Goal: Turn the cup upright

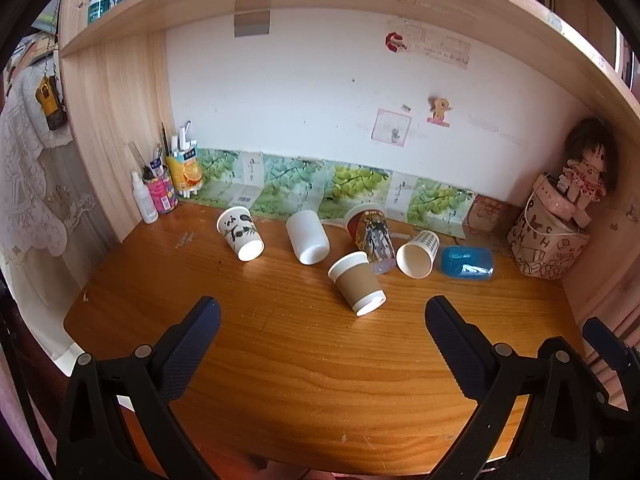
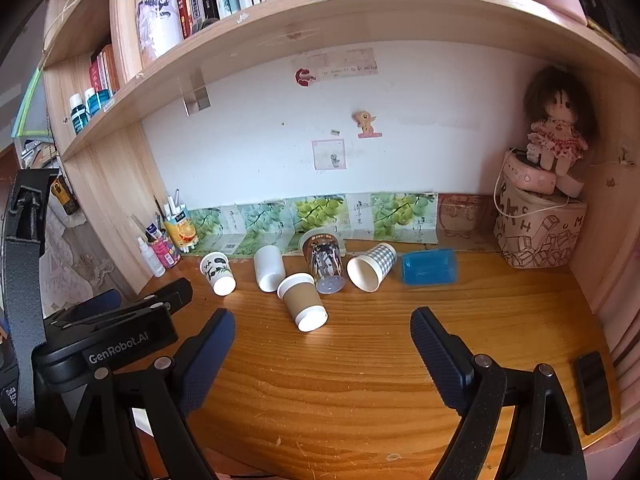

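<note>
Several cups lie on their sides on the wooden desk [image 1: 304, 364]: a panda-print paper cup [image 1: 239, 233], a plain white cup [image 1: 307, 236], a brown-sleeved paper cup [image 1: 357, 282], a clear printed cup [image 1: 372, 237], a checked paper cup [image 1: 419, 253] and a blue cup [image 1: 467, 263]. The same row shows in the right wrist view, with the brown cup [image 2: 303, 301] nearest. My left gripper [image 1: 322, 316] is open and empty, short of the brown cup. My right gripper [image 2: 322, 330] is open and empty, just in front of the same cup.
A pen holder and bottles [image 1: 162, 184] stand at the back left. A printed bag with a doll on top [image 1: 550, 240] fills the back right corner. A dark phone [image 2: 594, 390] lies at the desk's right edge. A shelf overhangs the desk [image 2: 320, 12].
</note>
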Demonstrator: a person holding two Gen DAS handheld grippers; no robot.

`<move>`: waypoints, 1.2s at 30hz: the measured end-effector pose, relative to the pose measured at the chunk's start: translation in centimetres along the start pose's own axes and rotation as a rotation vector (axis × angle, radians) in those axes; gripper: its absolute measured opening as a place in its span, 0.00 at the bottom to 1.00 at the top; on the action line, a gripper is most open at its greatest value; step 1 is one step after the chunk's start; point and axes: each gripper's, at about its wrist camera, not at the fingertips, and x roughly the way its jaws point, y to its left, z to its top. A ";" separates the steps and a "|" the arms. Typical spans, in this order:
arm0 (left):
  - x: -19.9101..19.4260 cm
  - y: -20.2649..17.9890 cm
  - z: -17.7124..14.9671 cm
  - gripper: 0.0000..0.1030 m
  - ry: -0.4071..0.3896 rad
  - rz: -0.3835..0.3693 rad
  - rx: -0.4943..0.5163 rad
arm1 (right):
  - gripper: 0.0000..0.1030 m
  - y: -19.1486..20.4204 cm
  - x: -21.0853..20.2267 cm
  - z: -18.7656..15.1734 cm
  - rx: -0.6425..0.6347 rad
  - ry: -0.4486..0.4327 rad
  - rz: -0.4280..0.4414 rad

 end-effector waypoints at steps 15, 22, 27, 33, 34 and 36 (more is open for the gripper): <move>5.7 -0.7 -0.7 0.99 0.249 -0.032 -0.071 | 0.87 -2.2 4.3 -1.2 0.043 0.235 0.010; 8.9 -1.3 0.6 0.99 0.325 -0.076 -0.157 | 0.87 -3.4 6.5 -0.8 0.055 0.289 -0.028; 11.8 -2.1 1.7 0.99 0.370 -0.073 -0.198 | 0.87 -4.3 8.3 -0.5 0.063 0.317 -0.034; 15.4 -2.8 2.6 0.99 0.419 -0.087 -0.216 | 0.87 -5.6 10.5 0.0 0.092 0.346 -0.034; 16.1 -3.0 2.8 0.99 0.427 -0.084 -0.216 | 0.87 -5.8 11.0 0.1 0.096 0.352 -0.034; 17.6 -3.1 2.9 0.99 0.451 -0.087 -0.234 | 0.87 -6.3 11.9 0.4 0.107 0.365 -0.034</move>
